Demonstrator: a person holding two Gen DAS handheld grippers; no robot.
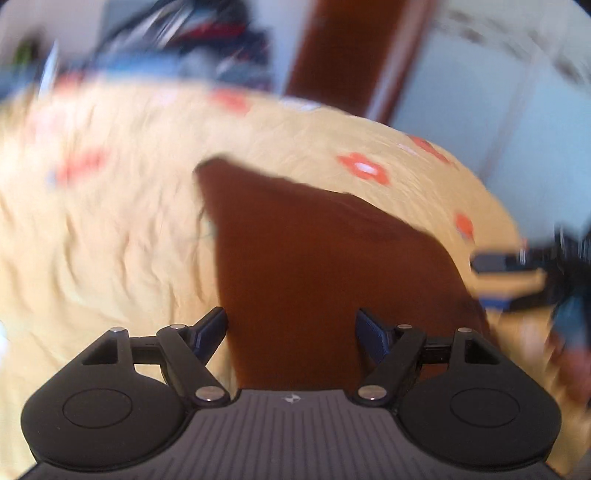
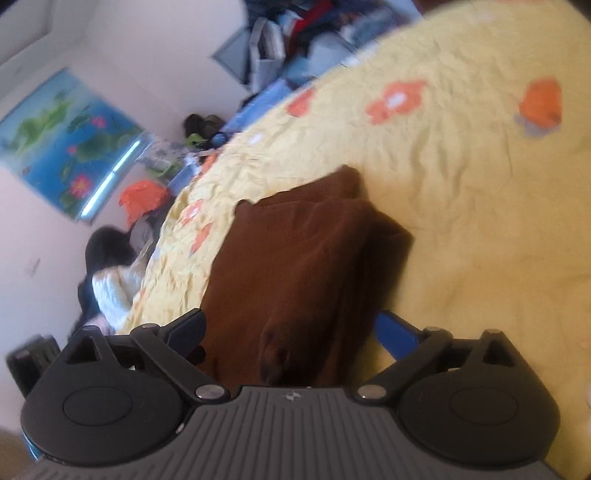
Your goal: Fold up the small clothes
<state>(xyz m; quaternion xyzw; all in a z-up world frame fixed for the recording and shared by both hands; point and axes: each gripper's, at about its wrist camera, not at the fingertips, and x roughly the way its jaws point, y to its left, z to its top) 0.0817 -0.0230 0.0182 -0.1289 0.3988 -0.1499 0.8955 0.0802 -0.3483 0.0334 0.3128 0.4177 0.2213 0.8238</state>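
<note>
Nearest in both wrist views: the grippers' own black bodies. Left gripper (image 1: 291, 328) has fingers spread wide w/ brown cloth lying between them, pads not pressing it, so released. Right gripper (image 2: 291, 332) same: fingers splayed, nothing pinched, brown cloth running under the gap.

The brown garment (image 2: 306, 251) lies on the bed (image 2: 480, 184), on a yellow cover w/ orange flowers. It looks already doubled over; layered edges show at the far end in the right wrist view. Left view is badly motion-blurred, so fold detail there can't be read.

Judgement: a fold seems just laid down, next is a fresh grab or a smoothing pass. To do it well: take both near corners at once, pinch all layers not just the top one, keep edges lined up, lay flat w/o dragging the crinkled cover along.

Around: pile of mixed clothes (image 2: 306, 33) past the bed's far edge, blue floral picture (image 2: 62, 144) on the wall, a person (image 2: 107, 273) sitting low beside the bed. Nothing on the bed near the garment blocks the fold.
</note>
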